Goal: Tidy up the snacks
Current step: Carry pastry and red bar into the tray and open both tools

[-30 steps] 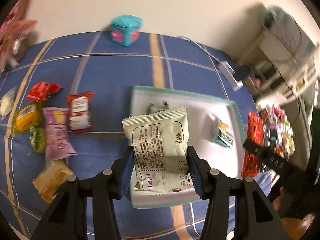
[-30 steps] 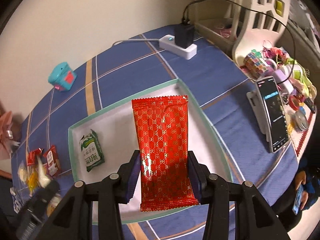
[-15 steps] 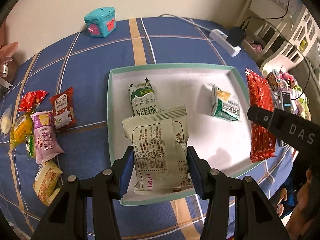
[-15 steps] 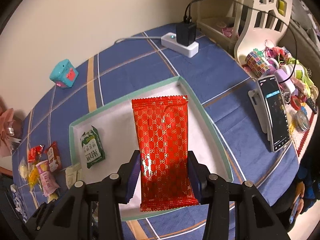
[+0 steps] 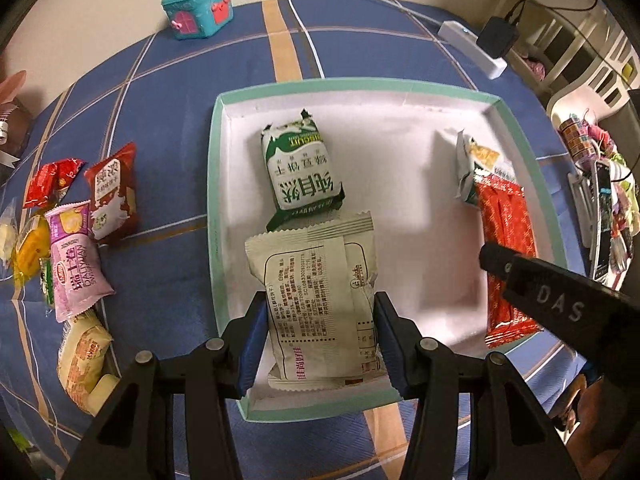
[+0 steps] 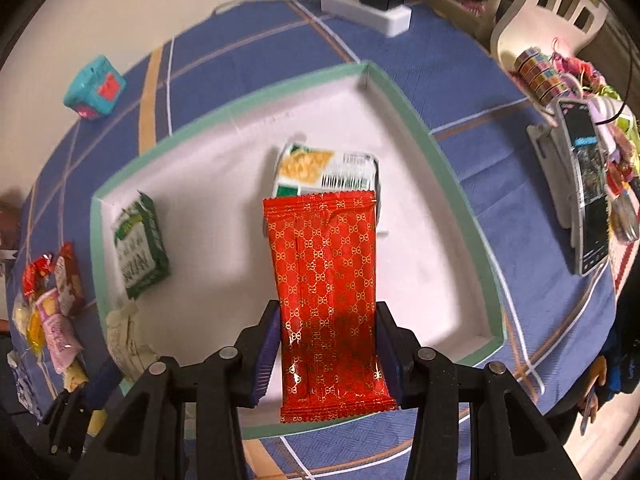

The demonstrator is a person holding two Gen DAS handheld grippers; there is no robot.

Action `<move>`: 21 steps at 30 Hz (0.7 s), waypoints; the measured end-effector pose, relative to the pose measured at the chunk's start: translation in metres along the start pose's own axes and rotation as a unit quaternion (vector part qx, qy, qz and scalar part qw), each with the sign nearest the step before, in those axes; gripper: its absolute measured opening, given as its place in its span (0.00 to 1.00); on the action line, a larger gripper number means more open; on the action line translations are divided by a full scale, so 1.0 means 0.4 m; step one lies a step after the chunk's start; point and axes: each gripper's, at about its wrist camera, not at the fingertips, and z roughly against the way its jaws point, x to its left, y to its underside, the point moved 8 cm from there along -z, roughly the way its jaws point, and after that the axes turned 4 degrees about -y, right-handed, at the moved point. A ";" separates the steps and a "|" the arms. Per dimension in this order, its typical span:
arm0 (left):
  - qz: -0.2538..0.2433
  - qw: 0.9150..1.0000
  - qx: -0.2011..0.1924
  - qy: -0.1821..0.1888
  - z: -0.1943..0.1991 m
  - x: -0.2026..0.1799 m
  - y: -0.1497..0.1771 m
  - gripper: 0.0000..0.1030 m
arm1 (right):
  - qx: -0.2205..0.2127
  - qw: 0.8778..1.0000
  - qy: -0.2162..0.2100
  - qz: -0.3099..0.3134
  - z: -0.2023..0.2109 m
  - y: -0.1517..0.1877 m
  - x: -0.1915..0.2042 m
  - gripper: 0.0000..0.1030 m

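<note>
While angled steeply down, both tools (L (image 5: pixel 320 340), R (image 6: pixel 326 356)) grip snack packets.

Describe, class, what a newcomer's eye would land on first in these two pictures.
The shiny red packet clamped in the right gripper over the tray. Then the pale packet in the left gripper, beside a green biscuit pack lying in the tray.
</note>
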 end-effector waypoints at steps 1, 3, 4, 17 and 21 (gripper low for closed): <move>-0.002 1.000 0.003 -0.001 -0.005 0.000 0.002 0.52 | 0.005 1.000 0.001 0.000 -0.009 0.004 0.000 0.47; -0.005 1.000 0.009 -0.006 -0.019 -0.002 0.008 0.52 | 0.013 1.000 0.002 0.000 -0.025 0.008 -0.001 0.47; -0.007 1.000 0.013 -0.009 -0.028 -0.003 0.009 0.52 | 0.016 1.000 0.003 0.000 -0.032 0.010 -0.001 0.47; -0.008 0.999 0.036 -0.017 -0.082 -0.011 0.028 0.64 | 0.028 1.000 0.007 -0.001 -0.063 0.021 0.012 0.82; -0.004 0.999 0.038 -0.013 -0.091 -0.013 0.030 0.74 | 0.013 1.000 0.008 0.004 -0.054 0.004 0.020 0.98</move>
